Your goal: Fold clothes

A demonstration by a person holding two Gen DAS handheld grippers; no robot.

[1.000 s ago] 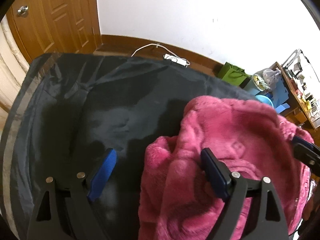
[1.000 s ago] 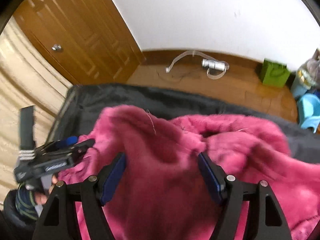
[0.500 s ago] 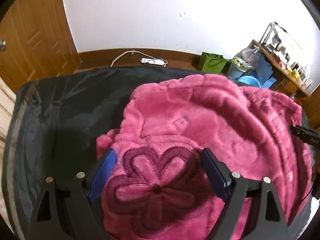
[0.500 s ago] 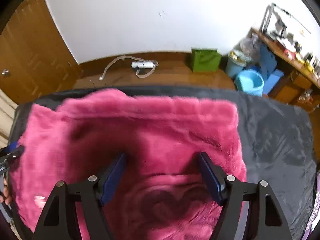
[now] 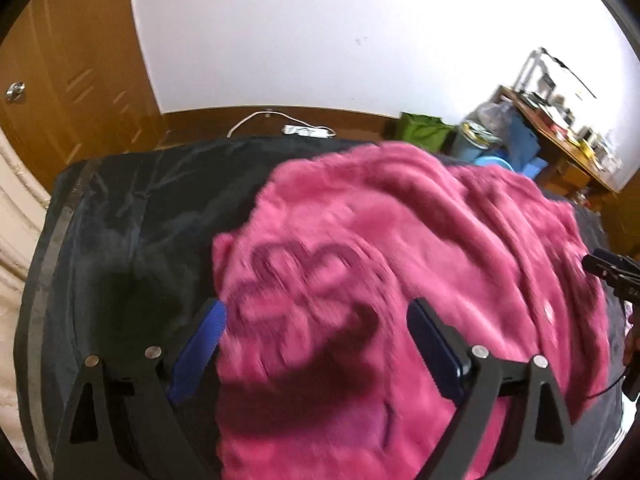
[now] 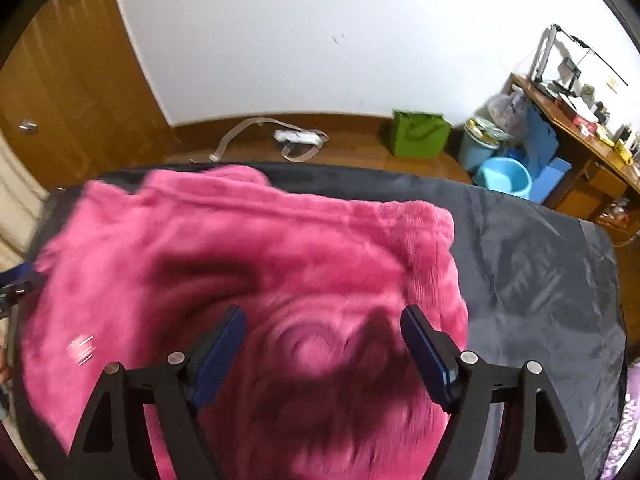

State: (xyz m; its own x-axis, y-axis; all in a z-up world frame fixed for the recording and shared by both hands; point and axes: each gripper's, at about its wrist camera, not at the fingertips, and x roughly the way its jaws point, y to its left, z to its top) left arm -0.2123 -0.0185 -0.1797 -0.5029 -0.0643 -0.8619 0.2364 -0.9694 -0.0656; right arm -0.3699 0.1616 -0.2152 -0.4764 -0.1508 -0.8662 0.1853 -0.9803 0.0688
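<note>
Nearest in the left wrist view, the left tongs stand wide with jaws opening; the pink fleece lies below and between the blue pads, which do not press on it, so nothing is held. The left pad sits just at the fleece's left edge, over the dark tabletop. A darker flower pattern on the fleece shows just ahead of the pads.

In the right wrist view, the right tongs are likewise apart and opening, empty, hanging over the fleece; the right pad is near the garment's right edge, with bare tabletop beyond it.

The fleece lies spread in a rough rectangle across the middle of the tabletop, with a straight far edge and a turned-over band along it. Blur hides whether it lies in one layer or more. I judge the task as early to midway: the garment seems laid out and perhaps folded once, but it is still broad and lumpy, so more folds and smoothing look to remain.

Further off, the other tongs' tip shows at the fleece's right side in the left view. Beyond the tabletop are a wood floor, a green bag, a blue basin and a white wall.
</note>
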